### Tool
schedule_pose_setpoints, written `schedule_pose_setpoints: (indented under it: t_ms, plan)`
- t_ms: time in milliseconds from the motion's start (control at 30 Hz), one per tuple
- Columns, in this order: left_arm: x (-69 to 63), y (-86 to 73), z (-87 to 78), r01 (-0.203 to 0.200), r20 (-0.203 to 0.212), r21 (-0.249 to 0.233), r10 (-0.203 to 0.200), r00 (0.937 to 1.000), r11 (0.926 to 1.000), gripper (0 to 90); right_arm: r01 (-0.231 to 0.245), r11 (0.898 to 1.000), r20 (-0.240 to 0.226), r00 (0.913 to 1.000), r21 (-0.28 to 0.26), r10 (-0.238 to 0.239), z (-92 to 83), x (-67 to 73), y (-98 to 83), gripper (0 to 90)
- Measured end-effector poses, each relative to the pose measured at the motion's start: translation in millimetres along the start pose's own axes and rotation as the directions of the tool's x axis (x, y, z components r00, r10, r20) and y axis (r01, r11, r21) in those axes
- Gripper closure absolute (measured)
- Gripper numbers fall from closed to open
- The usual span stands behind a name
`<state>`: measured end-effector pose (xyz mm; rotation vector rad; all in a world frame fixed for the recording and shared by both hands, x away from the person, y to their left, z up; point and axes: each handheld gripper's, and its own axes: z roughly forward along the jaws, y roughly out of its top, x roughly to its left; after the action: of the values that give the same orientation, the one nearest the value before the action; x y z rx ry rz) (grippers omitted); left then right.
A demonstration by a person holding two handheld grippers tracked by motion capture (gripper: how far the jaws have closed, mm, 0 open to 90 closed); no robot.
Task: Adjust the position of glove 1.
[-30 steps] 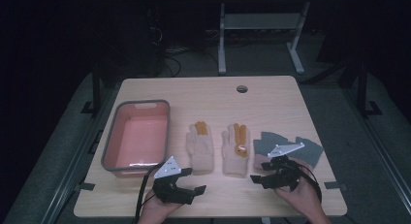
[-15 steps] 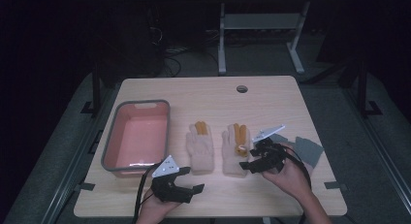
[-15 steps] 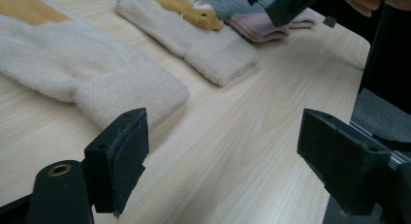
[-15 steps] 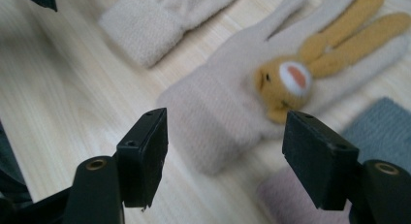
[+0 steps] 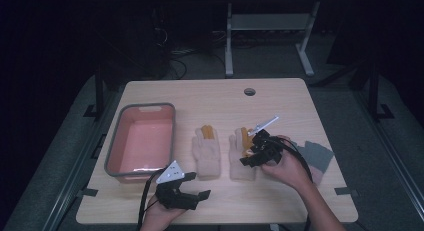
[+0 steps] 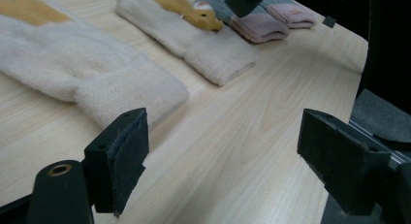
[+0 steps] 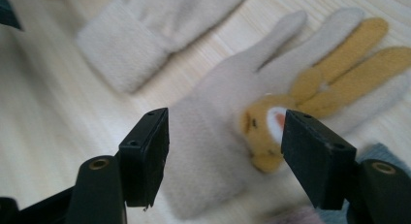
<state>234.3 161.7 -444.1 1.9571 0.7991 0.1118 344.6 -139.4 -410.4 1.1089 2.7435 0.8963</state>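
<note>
Jaws apart, right gripper [image 7: 225, 151] frames glove's rabbit face [image 7: 264, 129].

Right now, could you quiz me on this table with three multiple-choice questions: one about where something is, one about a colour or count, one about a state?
1. Where is the pink tub?
A. left of the gloves
B. right of the gloves
C. on the floor

2. How many cream gloves lie flat?
A. one
B. two
C. four

3. The right gripper is:
A. shut on a glove
B. open above a glove
C. inside the tub

Answers: 1 A, it sits at the table's left. 2 B, left glove and right glove. 3 B, its jaws stand apart with the right glove between them, ungripped.
</note>
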Motion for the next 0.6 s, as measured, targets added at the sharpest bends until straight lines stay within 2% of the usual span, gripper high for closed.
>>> schedule_pose_setpoints:
  t_ms: [267, 367, 433, 600]
  plan:
    - [0.5, -0.6, -0.1, 0.003, -0.001, 0.004, -0.003, 1.0, 1.0, 18.8, -0.008, 0.999, 0.01, 0.9999, 0.041, 0.008, 13.1, -9.0, 10.5, 36.7]
    - [-1.4, 0.0, -0.4, 0.0, 0.0, 0.0, 0.0, 1.0, 1.0, 18.8, -0.01, 0.997, 0.05, 0.9987, 0.079, 0.006, 23.9, -13.1, 11.8, 38.6]
    - [-1.6, 0.2, -0.6, -0.007, 0.0, -0.002, 0.007, 1.0, 1.0, 18.8, -0.015, 0.996, 0.061, 0.9981, 0.083, 0.01, 25.5, -13.3, 12.1, 38.9]
    - [-0.5, -0.4, -0.4, 0.001, 0.0, -0.001, -0.001, 1.0, 1.0, 18.8, -0.016, 0.992, 0.099, 0.995, 0.128, 0.004, 37.1, -16.2, 13.2, 47.8]
